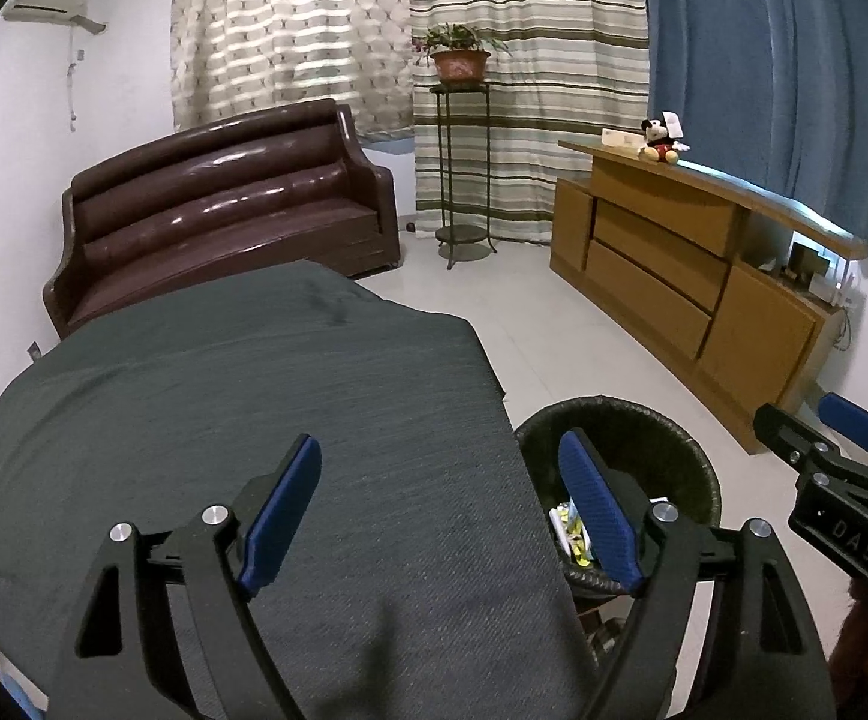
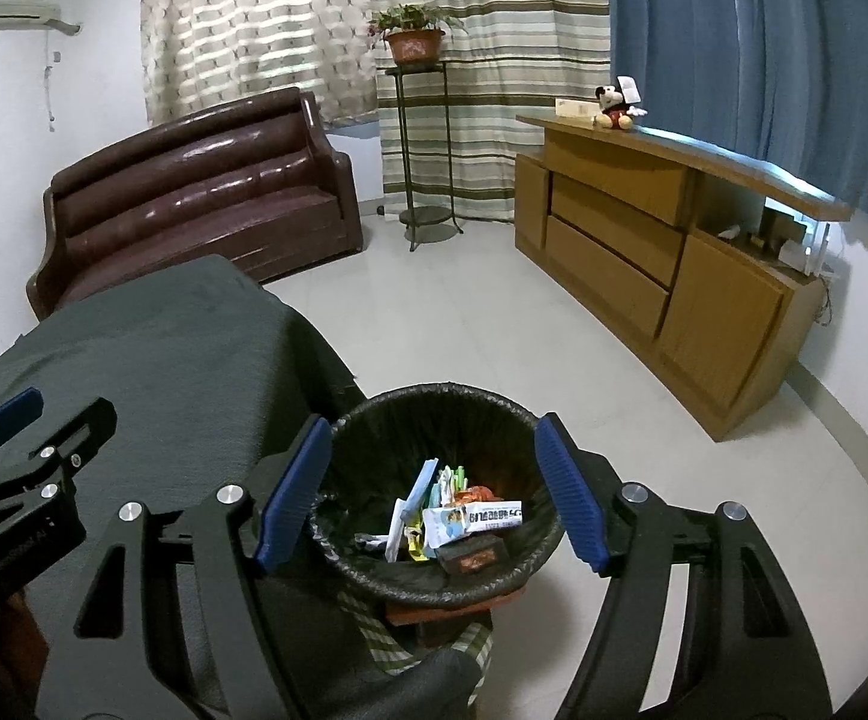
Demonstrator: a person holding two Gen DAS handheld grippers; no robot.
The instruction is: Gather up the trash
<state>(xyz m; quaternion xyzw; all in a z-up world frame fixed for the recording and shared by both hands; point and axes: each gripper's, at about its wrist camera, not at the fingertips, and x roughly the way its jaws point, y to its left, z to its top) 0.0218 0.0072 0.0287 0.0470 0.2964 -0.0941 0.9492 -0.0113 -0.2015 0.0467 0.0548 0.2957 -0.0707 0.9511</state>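
Note:
A black-lined waste bin [image 2: 434, 397] stands beside a table draped in dark grey cloth [image 2: 182, 348]. Inside it lie wrappers and paper scraps [image 2: 469, 519], among them a white printed packet and a small dark box. My right gripper [image 2: 431, 492] hovers open just above the bin's mouth, with nothing between its blue pads. My left gripper [image 1: 439, 510] is open and empty over the cloth [image 1: 254, 396]. Its right finger overlaps the bin [image 1: 673, 438], where a little of the trash [image 1: 571, 531] shows. Each gripper appears at the edge of the other's view: the right gripper [image 1: 805, 420], the left gripper [image 2: 53, 414].
A brown leather sofa [image 1: 224, 210] stands behind the table. A metal stand with a potted plant [image 1: 460, 60] is by the curtains. A wooden cabinet [image 1: 673, 264] with a plush toy [image 1: 661, 135] lines the right wall. White tiled floor [image 2: 463, 312] lies between them.

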